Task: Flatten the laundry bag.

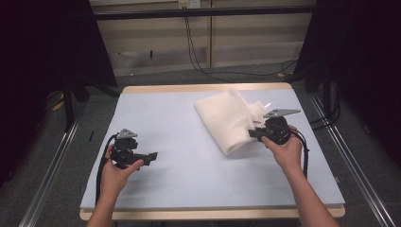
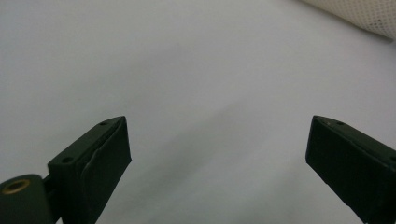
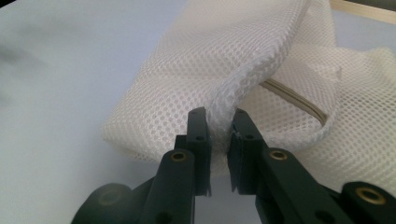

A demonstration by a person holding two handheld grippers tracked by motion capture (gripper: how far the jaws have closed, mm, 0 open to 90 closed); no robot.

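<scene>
High view: the white mesh bag is seen on the bench's far right, its hem pinched in the nearly closed right gripper; the wide-open, empty left gripper is held well apart.

Bare forearms, black grippers

A grey three-cornered plate is carried on each black gripper, black cables are trailed behind, and brass-coloured screws are set into the jaws.
</scene>
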